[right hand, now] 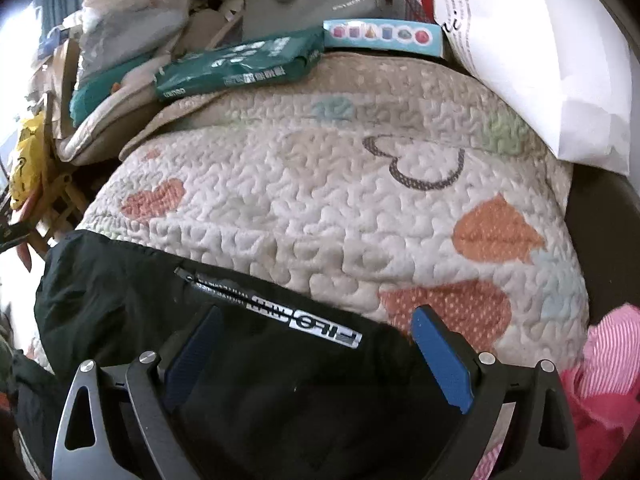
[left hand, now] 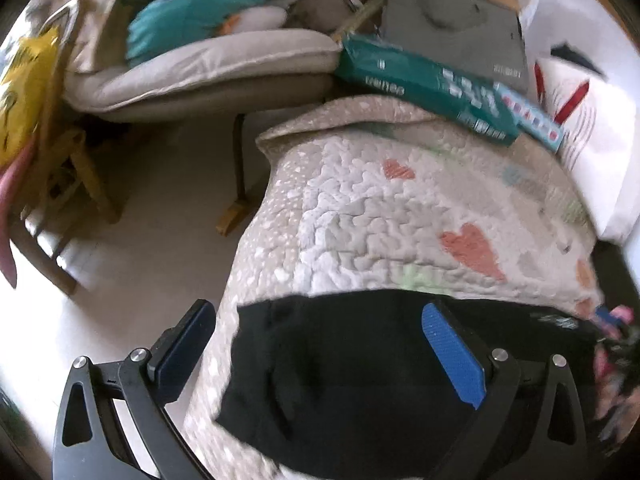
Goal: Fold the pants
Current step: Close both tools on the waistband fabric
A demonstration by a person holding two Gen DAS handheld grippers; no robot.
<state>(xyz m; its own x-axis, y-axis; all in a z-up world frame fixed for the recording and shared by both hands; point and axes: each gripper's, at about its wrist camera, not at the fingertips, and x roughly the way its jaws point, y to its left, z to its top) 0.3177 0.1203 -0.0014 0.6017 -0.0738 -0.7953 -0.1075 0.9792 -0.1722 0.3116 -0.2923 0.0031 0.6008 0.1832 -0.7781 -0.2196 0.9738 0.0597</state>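
The black synthetic pants (left hand: 340, 364) are lying across the bottom of both frames, spread on a quilted cream bedspread with orange heart patches (left hand: 400, 216). In the right wrist view you can see a zippered pocket and a white logo strip (right hand: 308, 328) on them, running diagonally through the lower middle of the frame.

Left gripper (left hand: 320, 356) has its blue-padded jaws spread wide and holds nothing. One pad sits over the pants at lower right of the frame, while the other hangs out past the bed edge at lower left. Looks to me like it's lined up over the pants' end so it can come down and pinch that edge.

Right gripper (right hand: 316, 360) is the same: jaws released, straddling the logo area at the bottom of its frame, with no fabric caught between the pads.

My guess is they're spaced apart like this so each grabs one side and the fold comes out even.

Clutter's all pushed to the top of the frames: a green plastic pack (right hand: 236, 68), a grey zip case (right hand: 316, 0) and a white paper bag (right hand: 540, 60) at upper right. A pink striped garment (right hand: 604, 380) sits at lower right, just beside the pants, so it could get snagged.
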